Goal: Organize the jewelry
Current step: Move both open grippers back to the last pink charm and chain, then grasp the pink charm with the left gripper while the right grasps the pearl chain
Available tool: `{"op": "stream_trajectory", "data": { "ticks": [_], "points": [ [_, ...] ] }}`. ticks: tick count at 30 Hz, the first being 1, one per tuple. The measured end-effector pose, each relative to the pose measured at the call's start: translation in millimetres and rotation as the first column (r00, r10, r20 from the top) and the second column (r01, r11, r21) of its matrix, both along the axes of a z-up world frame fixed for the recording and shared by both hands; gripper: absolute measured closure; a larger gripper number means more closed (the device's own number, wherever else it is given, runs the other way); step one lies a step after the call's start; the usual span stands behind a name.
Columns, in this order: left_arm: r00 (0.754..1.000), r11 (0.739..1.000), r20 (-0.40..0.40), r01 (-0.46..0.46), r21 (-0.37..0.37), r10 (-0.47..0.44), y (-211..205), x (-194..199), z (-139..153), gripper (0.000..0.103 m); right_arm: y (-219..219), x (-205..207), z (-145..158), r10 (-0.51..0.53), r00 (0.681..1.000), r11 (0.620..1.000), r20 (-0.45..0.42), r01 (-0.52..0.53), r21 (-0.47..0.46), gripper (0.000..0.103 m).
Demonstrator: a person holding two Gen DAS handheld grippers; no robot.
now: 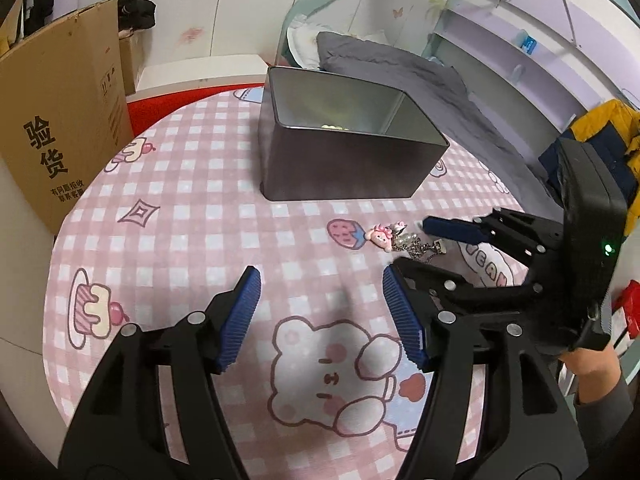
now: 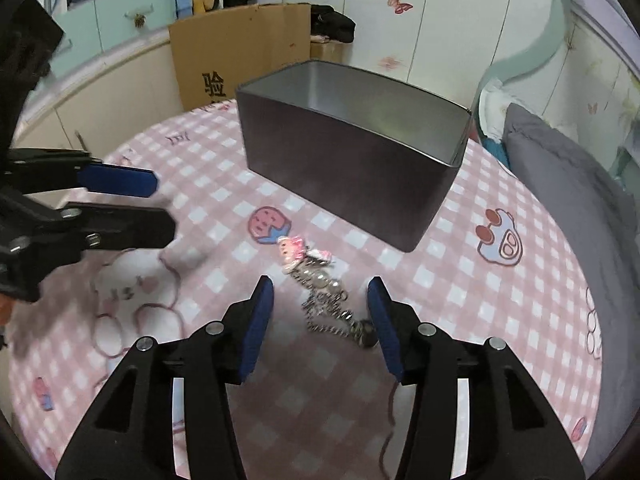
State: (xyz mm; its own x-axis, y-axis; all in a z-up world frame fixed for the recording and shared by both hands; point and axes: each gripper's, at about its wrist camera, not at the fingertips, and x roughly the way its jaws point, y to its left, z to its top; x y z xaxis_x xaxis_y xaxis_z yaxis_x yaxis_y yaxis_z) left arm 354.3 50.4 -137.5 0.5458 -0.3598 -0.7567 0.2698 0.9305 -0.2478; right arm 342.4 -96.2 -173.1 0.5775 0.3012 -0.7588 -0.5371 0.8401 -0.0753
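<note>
A silver chain with pink charms (image 2: 320,292) lies on the pink checked cloth, in front of an open grey metal tin (image 2: 352,160). My right gripper (image 2: 322,316) is open, its blue pads either side of the chain, just above it. In the left wrist view the chain (image 1: 404,240) lies between the right gripper's fingers (image 1: 448,230). My left gripper (image 1: 320,312) is open and empty over a bear print on the cloth. The tin (image 1: 344,168) holds a small pale item at its bottom.
A cardboard box (image 1: 60,120) stands at the table's left edge. A bed with grey bedding (image 1: 420,76) lies behind the tin. Shelves and a yellow and navy garment (image 1: 600,136) are at the right.
</note>
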Motion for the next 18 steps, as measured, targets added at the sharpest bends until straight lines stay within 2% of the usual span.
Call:
{"op": "stream_trajectory", "data": {
  "ticks": [4,6,10,13,18],
  "points": [
    [1.0,1.0,0.003,0.006,-0.001,-0.006,-1.6,1.8,-0.9,0.039,2.0,1.4,-1.0,0.037,0.999,0.999,-0.008,-0.037,0.002,0.086],
    [1.0,1.0,0.001,0.008,-0.006,-0.008,-3.0,4.5,-1.4,0.039,2.2,1.2,-0.8,0.041,0.999,0.999,-0.005,-0.041,-0.019,0.095],
    [1.0,1.0,-0.003,0.019,-0.01,-0.019,-11.8,11.2,-2.9,0.039,-6.6,-3.2,2.5,0.013,1.0,1.0,-0.006,-0.013,-0.028,0.097],
    [0.999,0.999,-0.004,0.035,-0.005,-0.035,-21.9,15.3,-4.9,0.039,-23.6,-8.0,9.3,-0.013,1.0,1.0,-0.001,0.013,0.007,0.097],
    [0.998,0.997,0.008,0.061,0.048,-0.062,-47.8,23.2,-9.7,0.039,-46.0,-9.7,18.6,-0.046,0.999,0.997,-0.009,0.046,0.068,0.097]
  ]
}}
